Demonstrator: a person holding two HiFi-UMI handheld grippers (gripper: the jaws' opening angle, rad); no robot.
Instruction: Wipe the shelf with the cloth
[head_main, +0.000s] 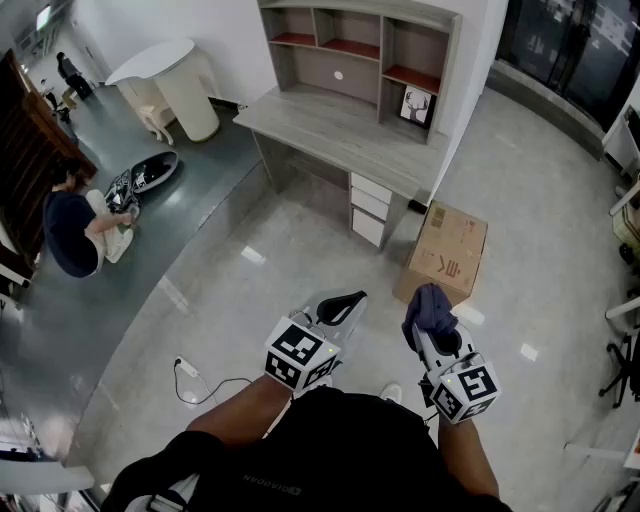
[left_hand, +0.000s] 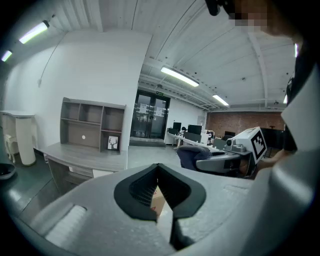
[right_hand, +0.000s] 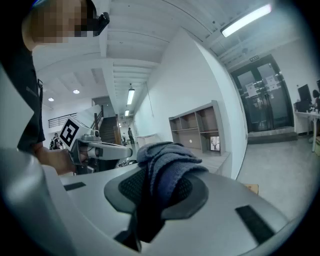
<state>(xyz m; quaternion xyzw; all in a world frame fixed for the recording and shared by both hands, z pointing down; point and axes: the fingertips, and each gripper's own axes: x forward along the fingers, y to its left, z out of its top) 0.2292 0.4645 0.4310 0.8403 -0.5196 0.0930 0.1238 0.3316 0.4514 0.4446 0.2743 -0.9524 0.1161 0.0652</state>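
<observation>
Cloth in right tool, shelf far across the floor

Right tool (head_main: 428, 318) pinching a bunched blue-grey cloth (right_hand: 165, 165), which drapes over the tips, near the person's body. Left tool (head_main: 340, 300) pressed together at the tips, nothing in it. Shelf (head_main: 360, 50) stands at the far side on a grey worktop (head_main: 340, 130), well apart from both tools. Its lower right compartment holds a framed picture (head_main: 416, 105) of a deer head. Cardboard box (head_main: 445, 250) on the floor, right of the worktop's drawers (head_main: 370, 208), flaps shut. Red print on its top, too small to read.
</observation>
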